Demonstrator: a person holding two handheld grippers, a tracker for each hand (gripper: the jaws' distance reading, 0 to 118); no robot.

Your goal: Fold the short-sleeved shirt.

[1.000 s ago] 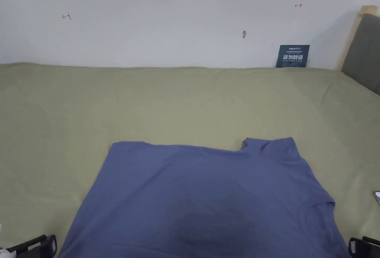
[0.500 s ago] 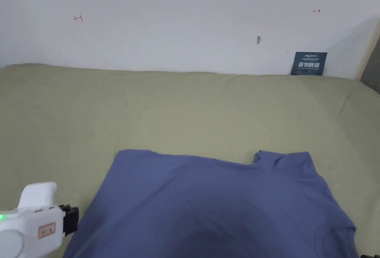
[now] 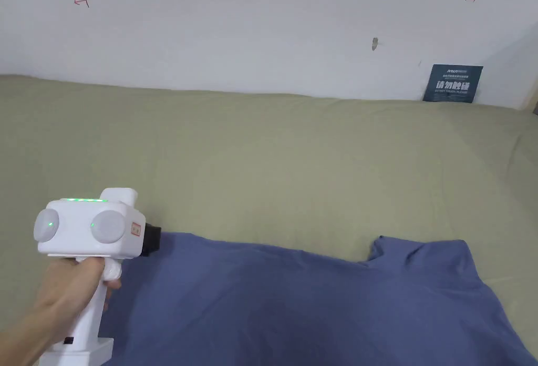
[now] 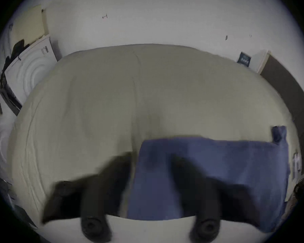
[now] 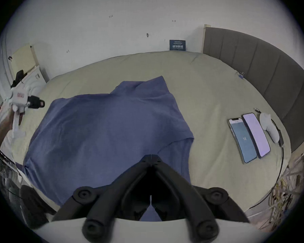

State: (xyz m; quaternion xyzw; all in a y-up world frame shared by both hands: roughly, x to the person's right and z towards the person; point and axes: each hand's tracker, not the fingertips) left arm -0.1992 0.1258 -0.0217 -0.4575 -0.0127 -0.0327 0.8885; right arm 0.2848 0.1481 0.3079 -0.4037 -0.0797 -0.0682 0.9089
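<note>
A blue short-sleeved shirt (image 3: 315, 304) lies spread flat on the olive bed sheet (image 3: 262, 162), one sleeve at the far right. A hand holds my white left gripper (image 3: 153, 240) just over the shirt's far left corner. In the left gripper view its blurred jaws stand apart as the left gripper (image 4: 151, 159) straddles the left edge of the shirt (image 4: 209, 168). In the right gripper view my right gripper (image 5: 151, 156) hovers over the near right part of the shirt (image 5: 104, 132), jaws closed tip to tip. The left gripper (image 5: 40, 103) appears there at far left.
Two phones (image 5: 242, 139) lie side by side on the sheet right of the shirt, with a white device (image 5: 268, 129) and a cable beside them. A grey headboard (image 5: 270, 71) borders the right side. A dark sign (image 3: 453, 83) leans on the wall.
My left gripper has risen from the near left edge and moved forward to the shirt's far left corner. The head camera has shifted; the shirt has not moved.
</note>
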